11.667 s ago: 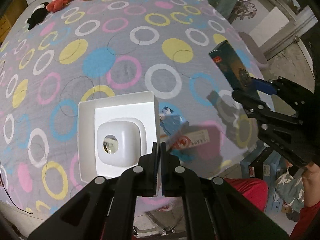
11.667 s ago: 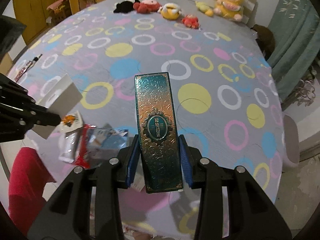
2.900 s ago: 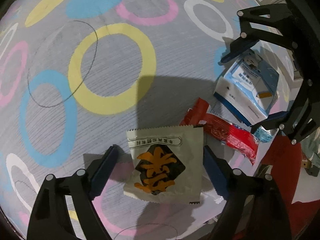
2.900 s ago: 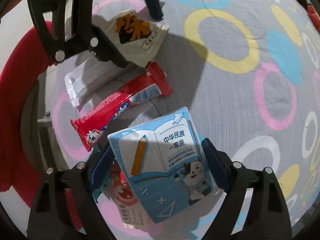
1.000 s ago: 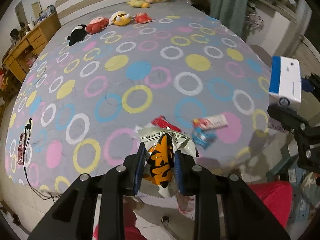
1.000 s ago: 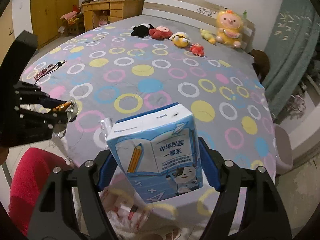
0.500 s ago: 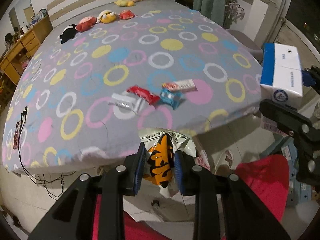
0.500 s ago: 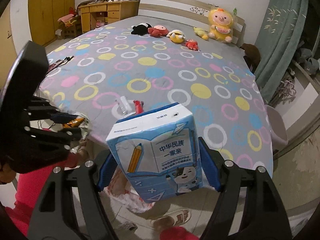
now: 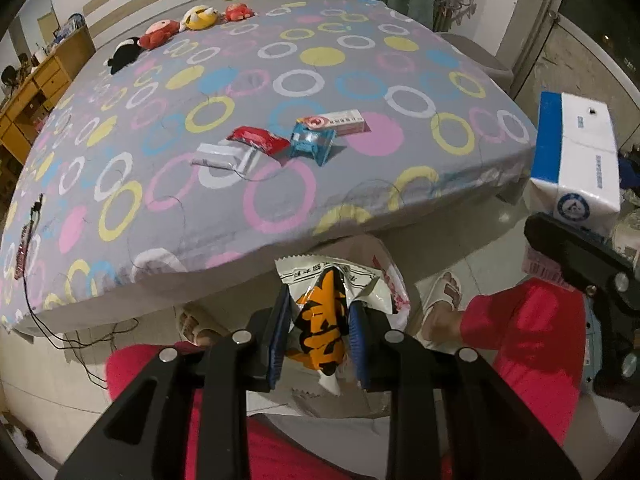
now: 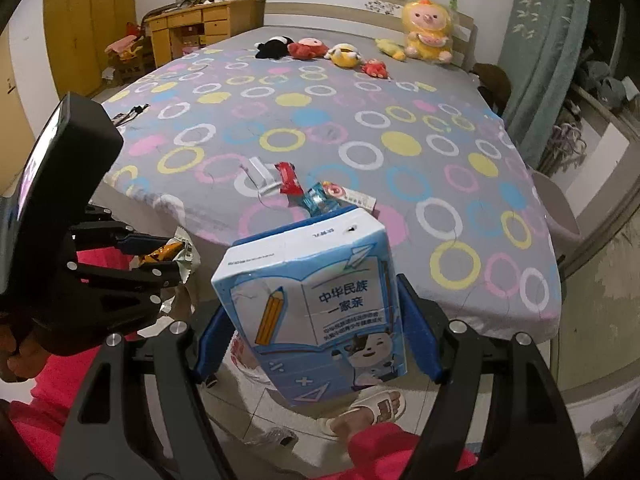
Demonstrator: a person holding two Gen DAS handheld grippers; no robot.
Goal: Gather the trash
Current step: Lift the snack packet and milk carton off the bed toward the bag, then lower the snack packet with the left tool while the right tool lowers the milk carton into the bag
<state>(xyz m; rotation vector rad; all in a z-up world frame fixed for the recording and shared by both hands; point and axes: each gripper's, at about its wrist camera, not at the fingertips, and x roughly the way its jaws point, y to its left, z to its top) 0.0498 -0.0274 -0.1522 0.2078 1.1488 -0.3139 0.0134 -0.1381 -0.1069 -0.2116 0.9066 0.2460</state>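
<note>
My left gripper (image 9: 320,336) is shut on a white and orange snack packet (image 9: 322,320), held off the bed above a white plastic bag (image 9: 390,284) on the floor. My right gripper (image 10: 316,344) is shut on a blue and white carton (image 10: 316,316), also held off the bed's near edge; it shows at the right of the left wrist view (image 9: 576,156). On the bed lie a red wrapper (image 9: 258,139), a clear wrapper (image 9: 224,158), a small blue packet (image 9: 312,145) and a white and pink box (image 9: 340,121).
The grey bedsheet (image 9: 280,60) with coloured rings fills the view. Plush toys (image 10: 344,54) line the headboard. A cable (image 9: 26,236) lies at the bed's left edge. My legs in red trousers (image 9: 528,332) and slippers (image 9: 440,292) are below. A wooden desk (image 10: 192,28) stands far left.
Both grippers have pulled back from the bed with their items. The snack packet now hangs past the bed's edge over the white bag on the floor.
</note>
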